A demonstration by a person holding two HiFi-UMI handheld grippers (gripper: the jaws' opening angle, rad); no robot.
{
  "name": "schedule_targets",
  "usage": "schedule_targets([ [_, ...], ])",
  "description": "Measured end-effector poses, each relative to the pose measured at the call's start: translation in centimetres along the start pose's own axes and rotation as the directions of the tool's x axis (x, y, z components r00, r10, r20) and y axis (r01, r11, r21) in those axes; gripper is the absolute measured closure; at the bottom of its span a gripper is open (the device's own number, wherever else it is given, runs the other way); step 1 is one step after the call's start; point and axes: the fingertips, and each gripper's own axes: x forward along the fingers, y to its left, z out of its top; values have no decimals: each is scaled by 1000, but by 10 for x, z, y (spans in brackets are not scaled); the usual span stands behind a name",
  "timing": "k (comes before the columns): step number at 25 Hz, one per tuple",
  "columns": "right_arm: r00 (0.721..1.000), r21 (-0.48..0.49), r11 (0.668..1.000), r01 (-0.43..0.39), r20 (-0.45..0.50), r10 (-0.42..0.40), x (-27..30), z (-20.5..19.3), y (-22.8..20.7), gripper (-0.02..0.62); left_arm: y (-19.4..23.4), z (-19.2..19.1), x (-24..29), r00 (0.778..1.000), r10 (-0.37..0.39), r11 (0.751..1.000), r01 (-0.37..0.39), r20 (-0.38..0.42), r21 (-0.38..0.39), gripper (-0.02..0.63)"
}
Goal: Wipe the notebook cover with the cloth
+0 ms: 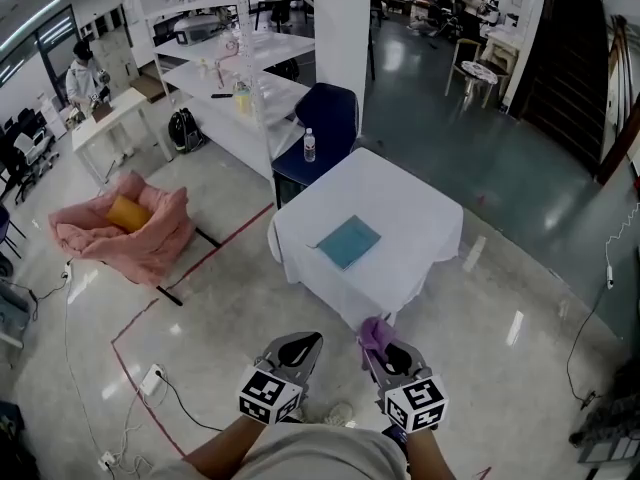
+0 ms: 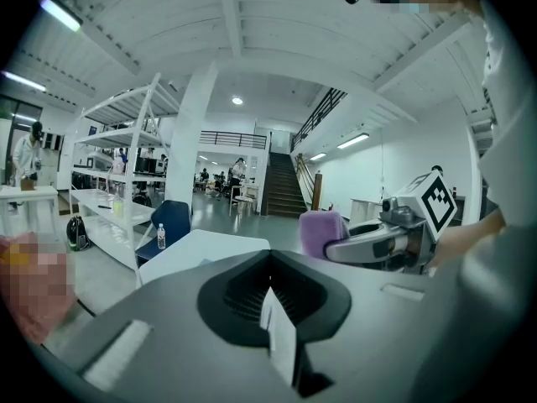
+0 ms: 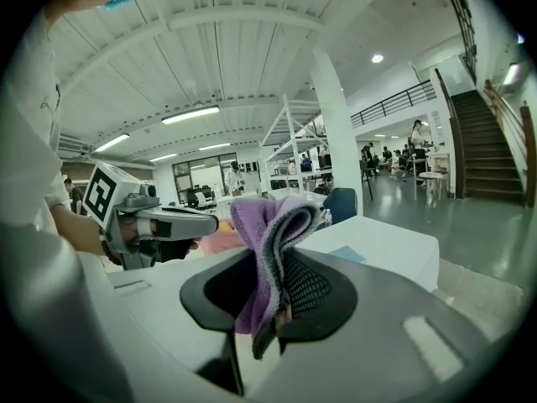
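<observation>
A blue notebook (image 1: 349,241) lies flat on the white-clothed table (image 1: 420,218) ahead of me; it also shows as a pale blue patch (image 3: 346,254) in the right gripper view. My right gripper (image 1: 385,351) is shut on a purple cloth (image 1: 373,332), which stands bunched between its jaws (image 3: 273,250). My left gripper (image 1: 297,349) is shut with nothing in it. Both grippers are held close to my body, short of the table's near edge, and side by side. The left gripper view shows the right gripper (image 2: 336,246) with the cloth (image 2: 321,232).
A blue chair (image 1: 327,118) with a water bottle (image 1: 309,145) stands behind the table. A pink blanket heap (image 1: 130,233) lies on the floor to the left. Long white tables (image 1: 240,98), red floor tape (image 1: 135,368) and cables (image 1: 150,383) are at the left.
</observation>
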Motion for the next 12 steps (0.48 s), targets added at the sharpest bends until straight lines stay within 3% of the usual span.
schedule_targets([
  [12,999,-25,999,-43,4,43,-14,-6,-15,485,-19,2,9,999,40,999,-40,16,14,606],
])
